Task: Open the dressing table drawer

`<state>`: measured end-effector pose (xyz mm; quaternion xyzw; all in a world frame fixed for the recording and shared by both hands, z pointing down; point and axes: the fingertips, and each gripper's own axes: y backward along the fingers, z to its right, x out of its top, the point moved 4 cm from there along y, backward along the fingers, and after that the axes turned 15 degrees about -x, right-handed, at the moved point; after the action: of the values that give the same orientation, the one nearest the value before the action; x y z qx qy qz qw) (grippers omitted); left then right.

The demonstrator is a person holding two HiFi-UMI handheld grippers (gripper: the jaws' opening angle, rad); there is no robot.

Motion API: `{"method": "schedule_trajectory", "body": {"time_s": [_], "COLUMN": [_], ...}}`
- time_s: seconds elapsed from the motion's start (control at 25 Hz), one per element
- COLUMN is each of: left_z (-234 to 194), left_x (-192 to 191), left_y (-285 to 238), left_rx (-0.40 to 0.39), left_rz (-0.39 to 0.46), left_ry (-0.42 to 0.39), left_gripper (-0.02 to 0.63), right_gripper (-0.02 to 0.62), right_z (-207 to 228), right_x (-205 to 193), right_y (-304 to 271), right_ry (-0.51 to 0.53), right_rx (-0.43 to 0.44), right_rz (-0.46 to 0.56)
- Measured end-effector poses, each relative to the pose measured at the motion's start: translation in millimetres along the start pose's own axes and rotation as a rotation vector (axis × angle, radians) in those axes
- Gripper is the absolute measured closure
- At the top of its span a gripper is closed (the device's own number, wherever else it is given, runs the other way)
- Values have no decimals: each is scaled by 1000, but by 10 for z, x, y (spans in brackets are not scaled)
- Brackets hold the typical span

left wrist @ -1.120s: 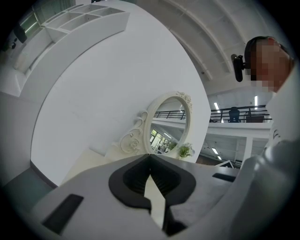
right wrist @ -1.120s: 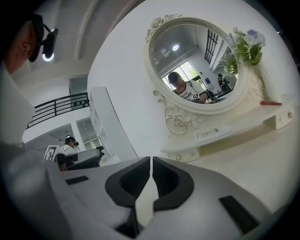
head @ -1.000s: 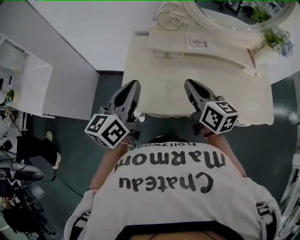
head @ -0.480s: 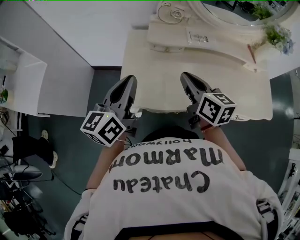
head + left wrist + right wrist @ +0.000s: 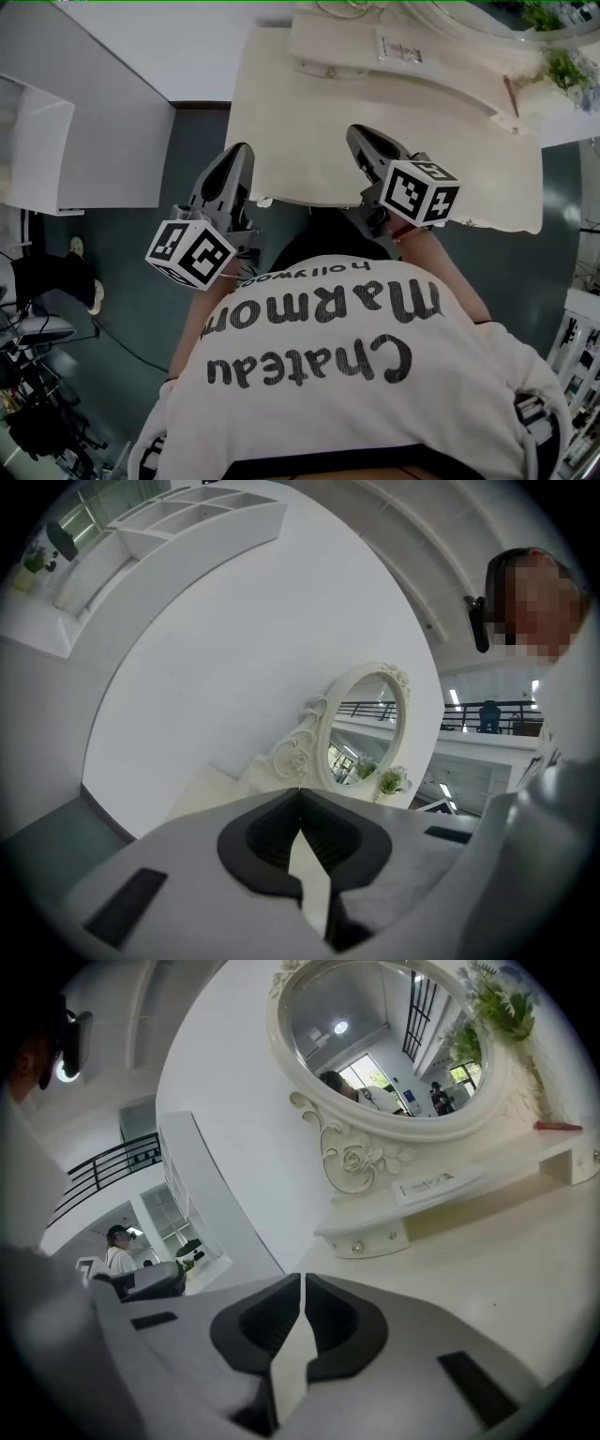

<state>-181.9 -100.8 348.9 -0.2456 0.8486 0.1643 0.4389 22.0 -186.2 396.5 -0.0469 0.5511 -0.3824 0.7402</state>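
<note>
Left tool (image 5: 238, 152) closed, right tool (image 5: 357, 134) closed

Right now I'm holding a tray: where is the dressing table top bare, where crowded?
Bare: the wide stretch of table top between its front edge and the raised shelf. Crowded: the back right corner, with a plant and a red stick, and the front edge by the right gripper.

The left gripper (image 5: 236, 155) and the right gripper (image 5: 361, 139) point forward side by side, each with jaws closed together on nothing.
</note>
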Motion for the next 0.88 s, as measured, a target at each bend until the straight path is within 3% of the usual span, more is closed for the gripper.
{"method": "schedule_trajectory", "body": {"time_s": [0.44, 0.88], "left_z": [-196, -310], "left_x": [-29, 94], "left_y": [-204, -147], "left_rx": [88, 225], "left_rz": [14, 51], "left_ry": [36, 40], "left_gripper": [583, 583], "right_gripper": [560, 558], "right_z": [275, 489], "right_x": [0, 27], "right_y": [-559, -1193], "right_ry": [16, -79], "right_rx": [9, 6], "right_rz": [-130, -240]}}
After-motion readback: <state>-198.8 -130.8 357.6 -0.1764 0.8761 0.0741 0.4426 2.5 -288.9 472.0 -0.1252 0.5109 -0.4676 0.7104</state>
